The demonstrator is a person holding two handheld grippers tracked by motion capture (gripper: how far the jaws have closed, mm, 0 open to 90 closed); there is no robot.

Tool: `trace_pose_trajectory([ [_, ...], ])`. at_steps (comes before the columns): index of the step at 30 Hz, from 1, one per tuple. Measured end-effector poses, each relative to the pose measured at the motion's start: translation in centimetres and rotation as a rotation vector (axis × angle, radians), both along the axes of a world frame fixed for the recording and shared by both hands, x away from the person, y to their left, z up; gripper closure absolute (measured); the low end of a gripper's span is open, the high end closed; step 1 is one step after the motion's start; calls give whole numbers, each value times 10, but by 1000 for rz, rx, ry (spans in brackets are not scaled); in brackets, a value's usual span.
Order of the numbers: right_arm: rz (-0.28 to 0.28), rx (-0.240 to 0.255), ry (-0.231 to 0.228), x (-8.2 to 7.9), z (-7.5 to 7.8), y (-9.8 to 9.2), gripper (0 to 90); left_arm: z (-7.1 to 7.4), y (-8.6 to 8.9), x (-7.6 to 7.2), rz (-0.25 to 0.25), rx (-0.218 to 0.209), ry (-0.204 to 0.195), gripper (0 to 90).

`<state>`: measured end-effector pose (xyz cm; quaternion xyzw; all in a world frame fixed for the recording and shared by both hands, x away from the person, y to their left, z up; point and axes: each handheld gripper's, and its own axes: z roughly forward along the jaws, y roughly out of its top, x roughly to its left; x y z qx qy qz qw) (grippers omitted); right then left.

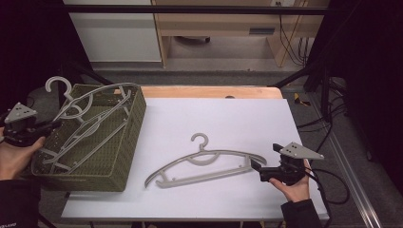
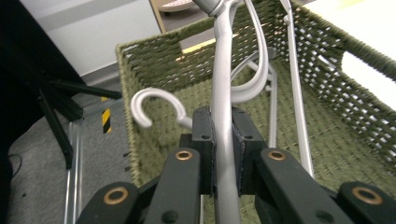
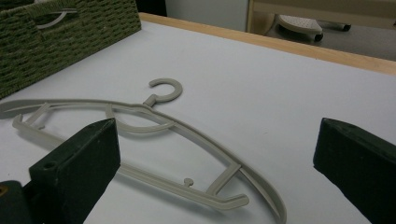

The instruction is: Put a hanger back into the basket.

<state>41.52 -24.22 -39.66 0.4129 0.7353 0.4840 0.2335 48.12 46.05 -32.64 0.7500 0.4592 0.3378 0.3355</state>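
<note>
From the high view, the left tongs [image 1: 47, 126] grip a grey hanger [image 1: 90, 118] lying tilted in the green woven basket [image 1: 128, 137], while a second hanger [image 1: 204, 164] lies flat on the white bench [image 1: 228, 114] by the right tongs [image 1: 256, 166]. In the left gripper view the pads [image 2: 208, 140] are clamped on the hanger's arm [image 2: 223, 116]. The right gripper view shows its jaws wide apart, the second hanger [image 3: 154, 126] between them.

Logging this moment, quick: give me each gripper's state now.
Left gripper: shut on the grey hanger over the green basket.
Right gripper: open, holding nothing, jaws wide beside the hanger on the table.
</note>
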Motion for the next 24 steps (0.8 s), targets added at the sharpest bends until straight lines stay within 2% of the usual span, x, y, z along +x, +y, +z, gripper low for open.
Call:
trace_pose_trajectory([
  [4, -4, 2, 3, 0, 0, 1, 8, -2, 5, -1, 9, 21, 18, 820],
  [9, -3, 2, 5, 0, 0, 1, 8, -9, 2, 1, 5, 39, 33, 820],
  [11, -2, 3, 7, 0, -1, 1, 8, -8, 0, 3, 1, 59, 42, 820],
  [16, 5, -6, 7, 1, -1, 1, 7, -3, -8, 7, -6, 82, 23, 819],
  [19, 4, -3, 9, 1, -1, 2, 7, -7, -13, 13, 0, 92, 30, 819],
  [22, 5, -1, 8, 0, -1, 1, 7, -17, -16, 16, 6, 81, 35, 820],
  [24, 5, 0, 8, 0, -1, 1, 7, -21, -13, 15, 12, 47, 31, 819],
])
